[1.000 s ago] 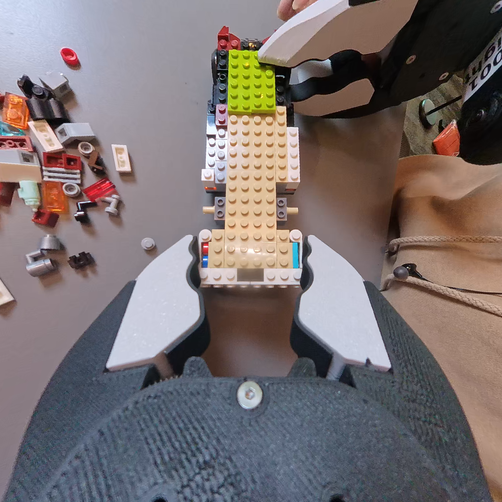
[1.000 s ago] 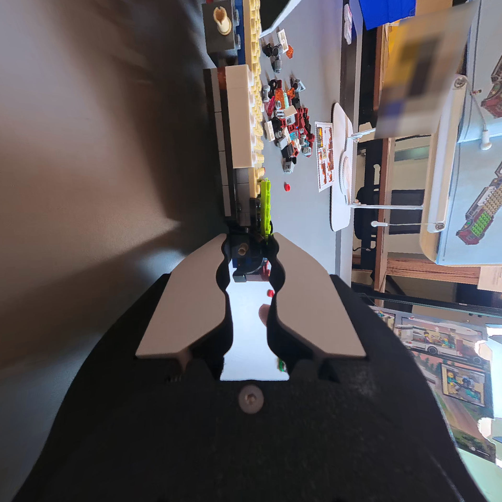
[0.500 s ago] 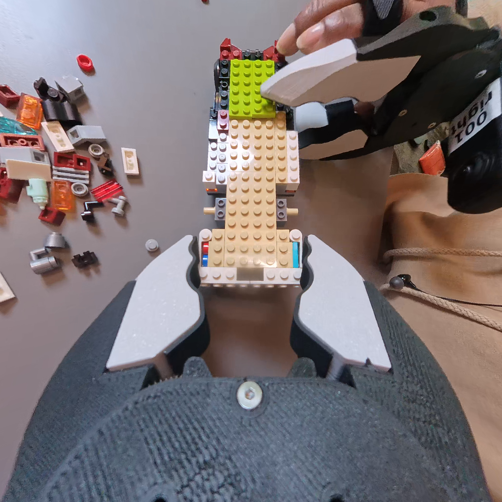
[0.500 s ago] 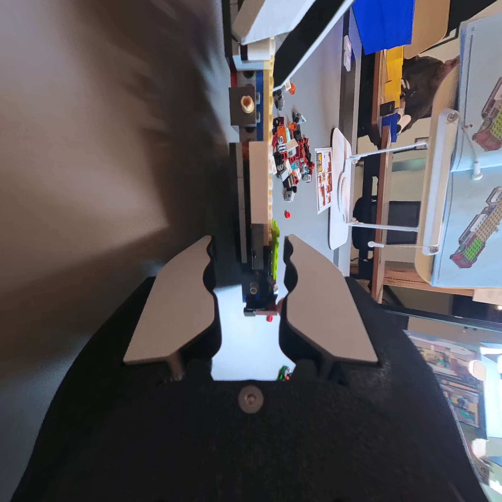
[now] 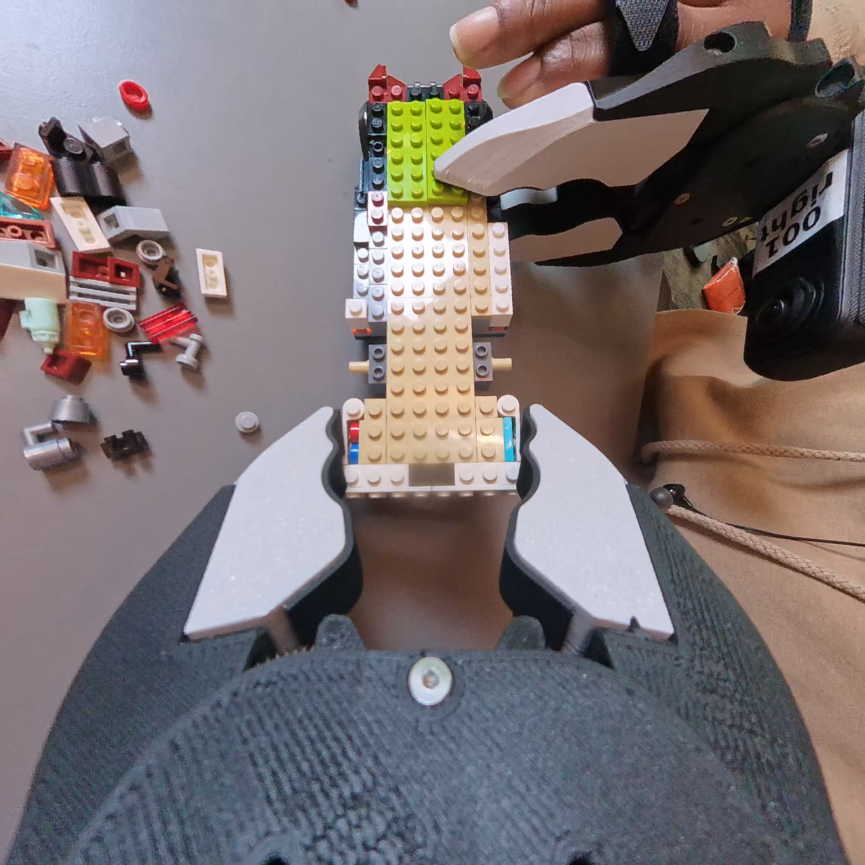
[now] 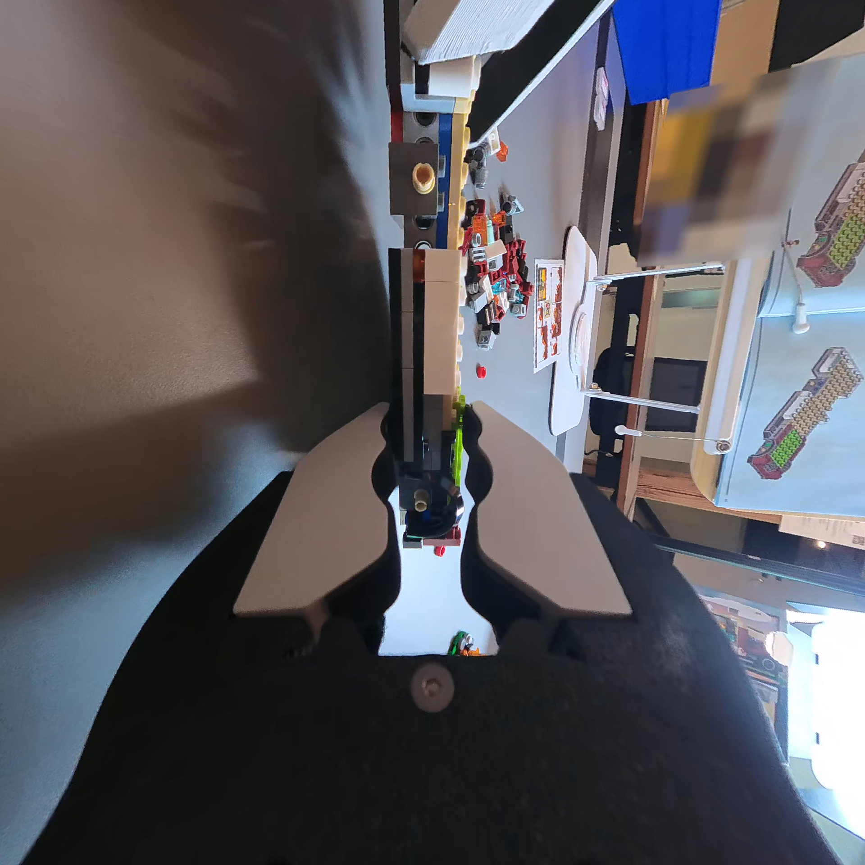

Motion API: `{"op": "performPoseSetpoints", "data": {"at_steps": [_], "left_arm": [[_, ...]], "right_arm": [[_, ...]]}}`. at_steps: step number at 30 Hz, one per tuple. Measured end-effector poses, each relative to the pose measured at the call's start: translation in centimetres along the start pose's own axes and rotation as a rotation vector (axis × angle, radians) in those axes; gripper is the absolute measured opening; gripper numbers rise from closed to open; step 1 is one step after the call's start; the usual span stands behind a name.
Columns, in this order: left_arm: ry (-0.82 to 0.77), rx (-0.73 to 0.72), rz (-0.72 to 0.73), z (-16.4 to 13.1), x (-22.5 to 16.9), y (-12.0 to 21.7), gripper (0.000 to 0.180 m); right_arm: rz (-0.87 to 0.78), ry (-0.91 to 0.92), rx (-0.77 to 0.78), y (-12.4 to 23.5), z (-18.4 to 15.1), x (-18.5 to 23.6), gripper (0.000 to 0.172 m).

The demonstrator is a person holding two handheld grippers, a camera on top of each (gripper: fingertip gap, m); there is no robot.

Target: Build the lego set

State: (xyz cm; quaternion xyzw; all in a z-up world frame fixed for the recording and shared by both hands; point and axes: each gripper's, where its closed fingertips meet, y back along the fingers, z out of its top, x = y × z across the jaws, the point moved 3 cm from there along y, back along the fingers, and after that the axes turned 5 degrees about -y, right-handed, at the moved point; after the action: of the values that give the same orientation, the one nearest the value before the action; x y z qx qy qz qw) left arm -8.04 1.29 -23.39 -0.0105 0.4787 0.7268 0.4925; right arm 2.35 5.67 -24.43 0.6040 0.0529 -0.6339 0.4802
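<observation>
At the left of the left wrist view I see loose bricks (image 5: 89, 281) scattered over the grey table (image 5: 262, 93), with a small red round piece (image 5: 134, 95) in the upper left. In the centre lies the long brick model (image 5: 430, 299), tan-studded with a lime green plate (image 5: 423, 150) at its far end. My left gripper (image 5: 431, 449) has its fingers (image 5: 299, 491) clamped on the model's near white end, one against each side. At the upper right my right gripper (image 5: 472, 196) pinches the far end from top and bottom, upper finger on the lime plate, a hand (image 5: 538, 42) behind it. In the right wrist view those fingers (image 6: 515, 491) close on the model's (image 6: 421, 374) thickness.
</observation>
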Motion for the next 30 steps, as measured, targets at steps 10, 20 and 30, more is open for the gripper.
{"op": "performPoseSetpoints", "data": {"at_steps": [10, 20, 30], "left_arm": [[-0.097, -0.068, 0.034, 1.6, -0.7, 0.9, 0.015], [-0.237, -0.027, 0.142, 1.1, -1.2, 1.6, 0.036], [-0.233, -0.093, 0.181, 1.6, -0.3, 3.5, 0.04]], "right_arm": [[0.036, 0.022, -0.033, -0.1, 1.5, 0.3, 0.027], [-0.019, 0.042, -0.016, -0.4, 0.1, -0.1, 0.027], [-0.062, 0.06, -0.018, -0.3, 0.0, 0.2, 0.026]]}}
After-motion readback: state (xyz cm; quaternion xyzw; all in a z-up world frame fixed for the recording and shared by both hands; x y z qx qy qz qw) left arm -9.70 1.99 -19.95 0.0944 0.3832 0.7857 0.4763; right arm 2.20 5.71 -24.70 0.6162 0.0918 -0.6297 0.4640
